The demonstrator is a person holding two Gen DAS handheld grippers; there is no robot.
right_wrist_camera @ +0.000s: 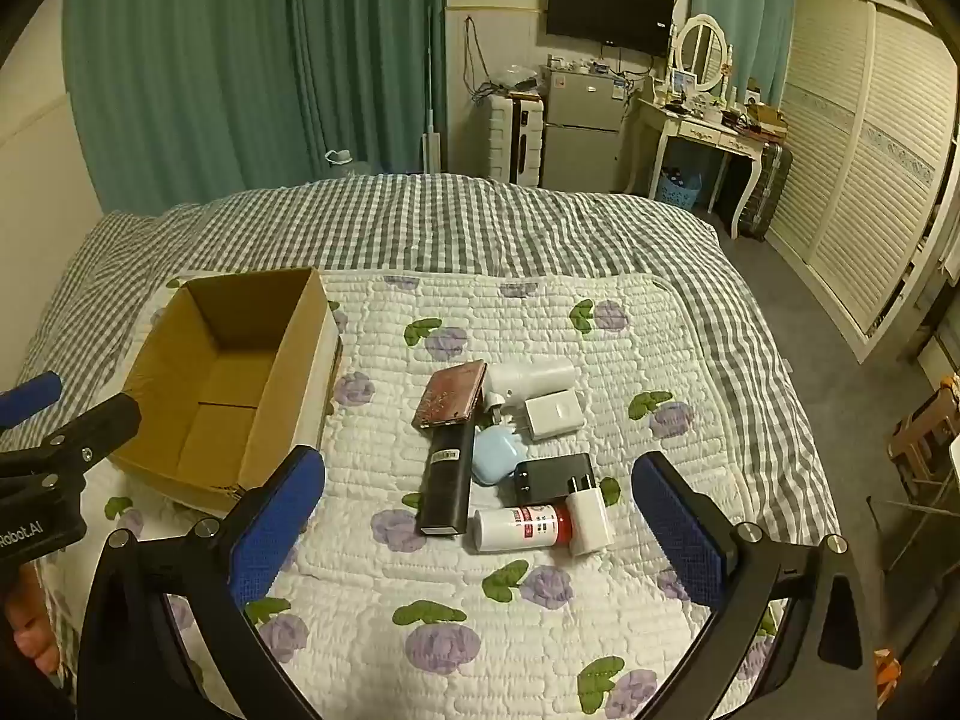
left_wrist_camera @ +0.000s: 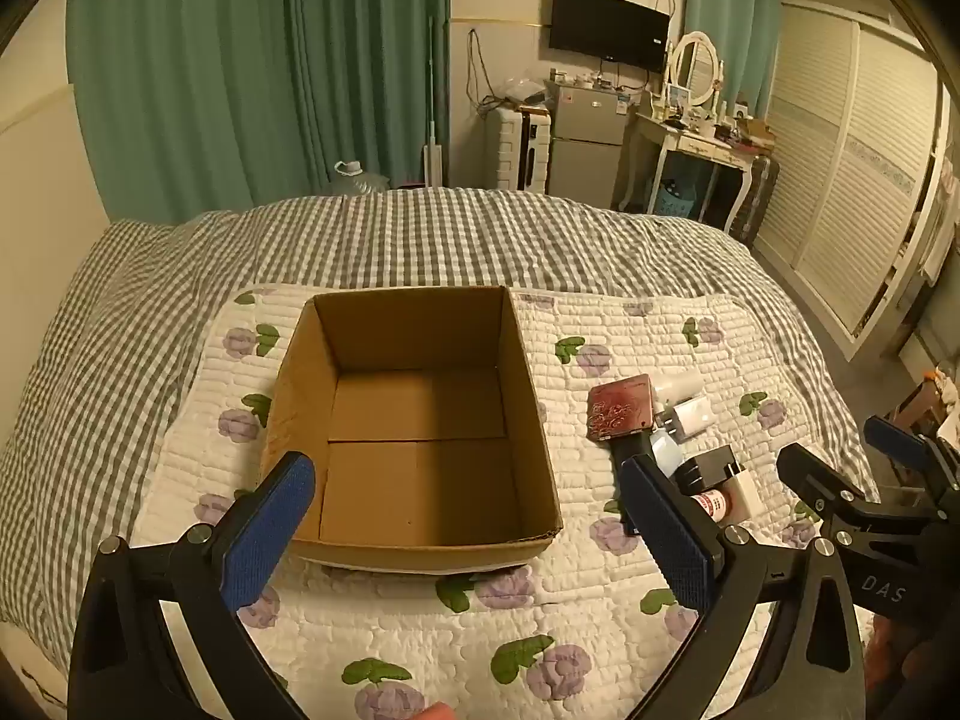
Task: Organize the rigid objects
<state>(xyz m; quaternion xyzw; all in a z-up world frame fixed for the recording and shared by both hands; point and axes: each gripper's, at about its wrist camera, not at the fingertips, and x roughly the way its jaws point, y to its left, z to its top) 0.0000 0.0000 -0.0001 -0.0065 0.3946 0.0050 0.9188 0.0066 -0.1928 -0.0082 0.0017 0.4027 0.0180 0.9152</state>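
Over the bed, left wrist view: left claw (left_wrist_camera: 468, 522) was spread wide w/ nothing between its blue pads, framing the cardboard box (left_wrist_camera: 414, 420). Box sat open-topped on the floral quilt (left_wrist_camera: 540, 618), which lay over a gray check bedcover (left_wrist_camera: 420, 228); no items were visible inside. To the box's right, apart from it, lay the cluster of items: red patterned case (left_wrist_camera: 618, 407), white charger (left_wrist_camera: 690, 414) and black adapter (left_wrist_camera: 711, 465), partly hidden by the claw's right finger. Right claw (left_wrist_camera: 852, 456) appeared at the frame's right edge, near the cluster.

Right wrist view: right claw (right_wrist_camera: 477, 504) was likewise spread wide, gripping nothing, hovering above the items. Cluster lay on the quilt, well right of the box (right_wrist_camera: 228, 384): red case (right_wrist_camera: 450, 393) at the far left, black slab-shaped device (right_wrist_camera: 447, 480) just below it, light-blue earbud case (right_wrist_camera: 495, 453) beside that, white bottle (right_wrist_camera: 534, 375) lying at the far side, white charger (right_wrist_camera: 555, 417) near it, black adapter (right_wrist_camera: 555, 474), white plug block (right_wrist_camera: 588, 516), and a red-and-white bottle (right_wrist_camera: 522, 528) on its side touching the plug block. Left claw (right_wrist_camera: 66, 402) showed at the left edge, by the box; its opening was not clear from this view.
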